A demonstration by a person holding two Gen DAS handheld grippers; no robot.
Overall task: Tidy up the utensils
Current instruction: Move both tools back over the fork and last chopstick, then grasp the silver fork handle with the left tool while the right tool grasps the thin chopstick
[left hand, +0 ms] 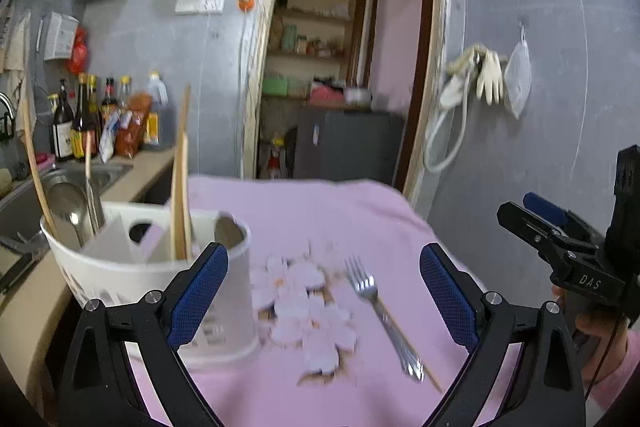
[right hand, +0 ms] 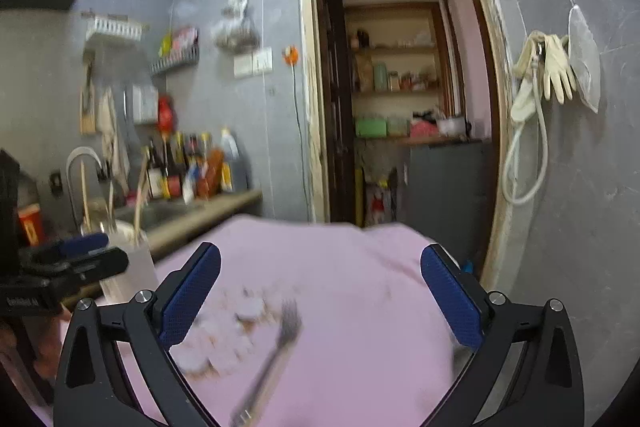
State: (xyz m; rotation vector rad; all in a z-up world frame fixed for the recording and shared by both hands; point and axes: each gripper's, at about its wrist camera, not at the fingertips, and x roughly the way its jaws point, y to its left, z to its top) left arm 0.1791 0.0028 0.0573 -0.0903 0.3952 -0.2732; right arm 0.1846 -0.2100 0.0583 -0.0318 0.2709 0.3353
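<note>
A metal fork lies on the pink tablecloth, tines pointing away, with a thin wooden stick beside its handle. A white utensil holder stands at the left with wooden chopsticks, a spoon and other utensils in it. My left gripper is open and empty, its left finger in front of the holder. My right gripper is open and empty above the blurred fork. The right gripper also shows in the left wrist view; the holder shows in the right wrist view.
A kitchen counter with a sink and sauce bottles runs along the left. A floral print marks the cloth's middle. An open doorway to a pantry lies ahead. Gloves hang on the right wall.
</note>
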